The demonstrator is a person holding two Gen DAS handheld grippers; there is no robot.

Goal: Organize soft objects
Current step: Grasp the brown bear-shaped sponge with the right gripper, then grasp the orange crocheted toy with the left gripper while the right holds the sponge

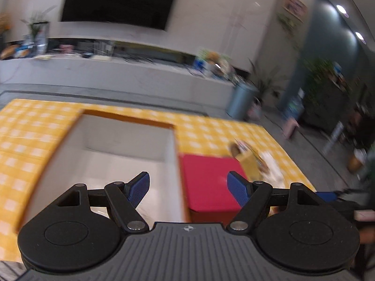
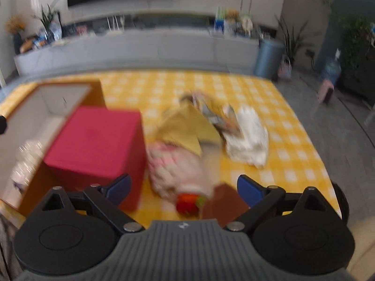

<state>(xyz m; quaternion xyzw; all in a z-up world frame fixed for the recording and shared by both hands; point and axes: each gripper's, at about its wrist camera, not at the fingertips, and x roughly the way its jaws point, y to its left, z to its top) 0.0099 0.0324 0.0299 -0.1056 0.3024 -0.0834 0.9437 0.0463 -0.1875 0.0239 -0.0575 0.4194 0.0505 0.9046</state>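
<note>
A pile of soft things lies on the yellow checked tablecloth (image 2: 281,121): a pink-and-white fluffy piece (image 2: 173,166), a mustard cloth (image 2: 185,128), a white cloth (image 2: 250,138), a patterned piece (image 2: 211,110) and a red strawberry toy (image 2: 187,205). My right gripper (image 2: 184,190) is open and empty just above the strawberry toy. My left gripper (image 1: 188,188) is open and empty, above the edge between the open box (image 1: 117,145) and the red box (image 1: 208,182). The pile also shows in the left wrist view (image 1: 253,161).
The open orange box with a white inside (image 2: 46,107) holds something pale and clear at its near end (image 2: 25,161). The red box (image 2: 98,140) stands against it. A brown flat piece (image 2: 222,201) lies by the strawberry toy. The table's right edge (image 2: 328,164) drops to grey floor.
</note>
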